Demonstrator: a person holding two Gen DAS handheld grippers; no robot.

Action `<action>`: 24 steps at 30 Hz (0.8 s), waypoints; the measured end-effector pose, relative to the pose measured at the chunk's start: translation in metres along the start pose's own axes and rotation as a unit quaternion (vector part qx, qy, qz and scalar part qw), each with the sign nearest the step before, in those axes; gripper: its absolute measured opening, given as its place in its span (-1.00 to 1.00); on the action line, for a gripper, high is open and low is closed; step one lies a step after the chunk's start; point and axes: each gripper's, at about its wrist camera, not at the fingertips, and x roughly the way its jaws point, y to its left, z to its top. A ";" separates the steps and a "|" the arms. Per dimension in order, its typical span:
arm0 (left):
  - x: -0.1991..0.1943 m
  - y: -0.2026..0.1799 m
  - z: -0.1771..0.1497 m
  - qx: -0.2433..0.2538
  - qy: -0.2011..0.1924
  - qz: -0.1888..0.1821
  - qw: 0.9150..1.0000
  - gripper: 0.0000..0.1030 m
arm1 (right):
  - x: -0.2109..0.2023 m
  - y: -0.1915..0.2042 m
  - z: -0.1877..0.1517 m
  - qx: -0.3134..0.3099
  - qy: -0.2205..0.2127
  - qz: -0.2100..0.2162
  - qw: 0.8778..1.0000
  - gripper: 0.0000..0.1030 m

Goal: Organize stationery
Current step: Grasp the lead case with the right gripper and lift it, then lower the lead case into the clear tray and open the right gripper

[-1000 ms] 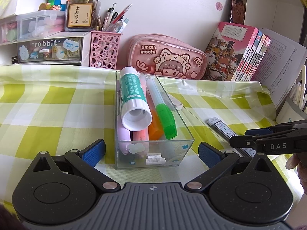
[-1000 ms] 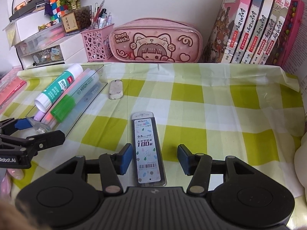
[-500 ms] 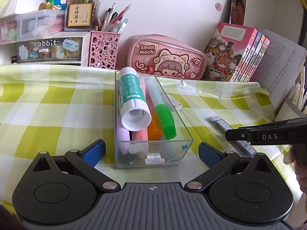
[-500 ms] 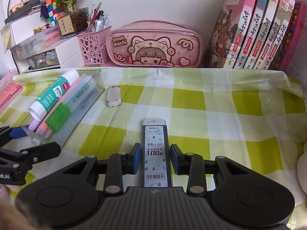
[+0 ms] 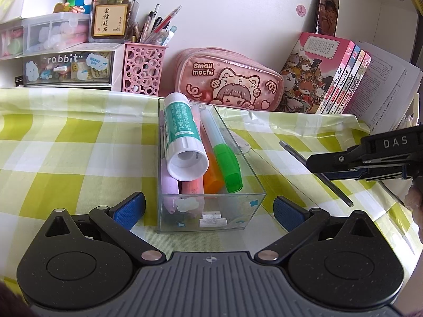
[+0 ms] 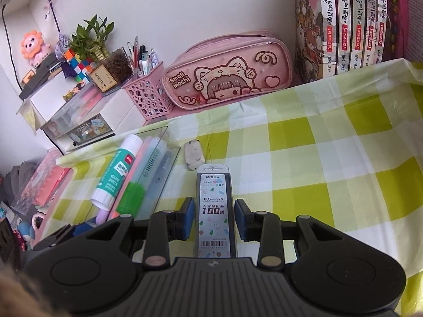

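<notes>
A clear plastic box (image 5: 211, 222) stands on the checked cloth and holds a glue stick (image 5: 182, 137), a green-capped highlighter (image 5: 224, 163) and other markers. My left gripper (image 5: 208, 208) is open, its blue pads on either side of the box's near end and apart from its walls. My right gripper (image 6: 214, 219) is shut on a flat pencil-lead case (image 6: 214, 211) that points forward between its pads. In the left wrist view the case (image 5: 314, 169) shows edge-on, tilted, off the cloth to the right of the box. A worn eraser (image 6: 193, 154) lies beside the box's far end.
Along the wall stand a pink pencil pouch (image 5: 227, 82), a pink pen cup (image 5: 142, 68), small drawers (image 5: 66, 66) and a row of books (image 6: 351, 23). Loose papers (image 5: 391, 89) lean at the far right. Bare checked cloth (image 6: 317, 174) stretches to the right of the case.
My right gripper closed on the lead case, then rolled and raised it from the cloth. The left gripper and the box stayed where they were.
</notes>
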 end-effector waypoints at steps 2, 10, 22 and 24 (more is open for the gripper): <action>0.000 0.000 0.000 0.000 0.000 0.000 1.000 0.90 | -0.001 0.001 0.003 0.014 0.000 0.018 1.000 0.13; 0.000 0.000 0.000 0.000 0.000 0.000 1.000 0.90 | 0.007 0.001 0.013 0.102 0.012 0.099 0.990 0.13; 0.000 0.000 -0.001 0.000 0.000 -0.001 1.000 0.90 | 0.031 0.009 0.020 0.183 0.031 0.136 0.973 0.13; -0.001 0.000 -0.001 0.001 0.000 -0.001 1.000 0.90 | 0.037 0.011 0.019 0.197 0.035 0.139 0.970 0.13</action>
